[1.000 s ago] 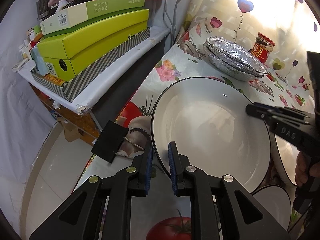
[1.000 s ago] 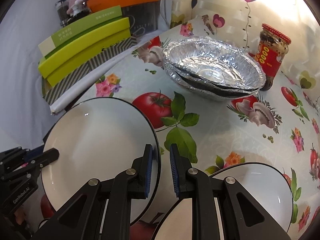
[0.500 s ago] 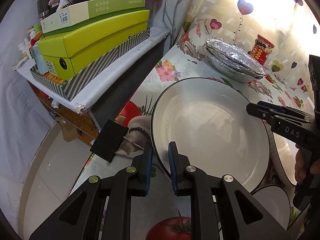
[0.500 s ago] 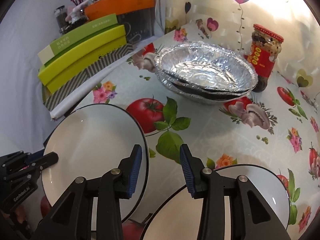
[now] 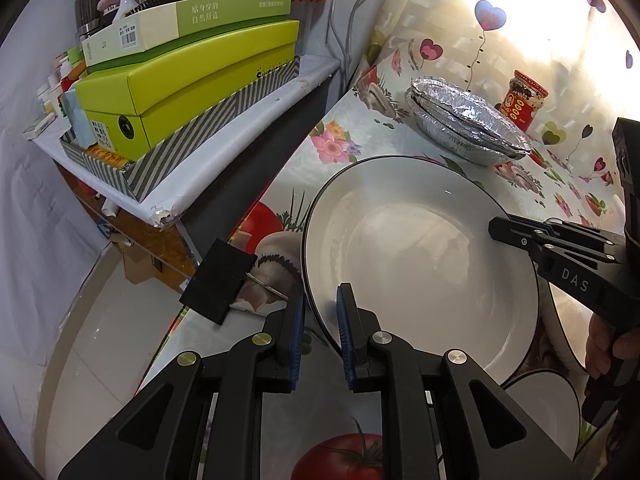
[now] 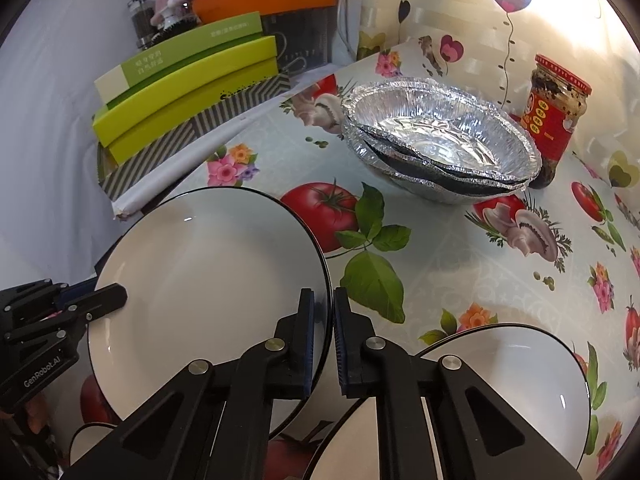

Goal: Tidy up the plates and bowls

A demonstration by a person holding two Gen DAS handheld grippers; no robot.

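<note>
Both grippers angle downward onto the plate [image 5: 420, 264] before the foil pans [image 6: 440, 148]: left gripper [image 5: 320, 320] clamps its near rim, right gripper [image 6: 323, 320], jaws having just closed, pinches the opposite rim.

Bright glare blown out upper right, sharp focus, fisheye-bent dark corners, soft shadows

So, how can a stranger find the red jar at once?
Look at the table with the fruit-printed cloth, at its far end by the bright wall. There a stack of foil pans sits, and the jar stands beside it: the only tall thing there, with a red label.
</note>
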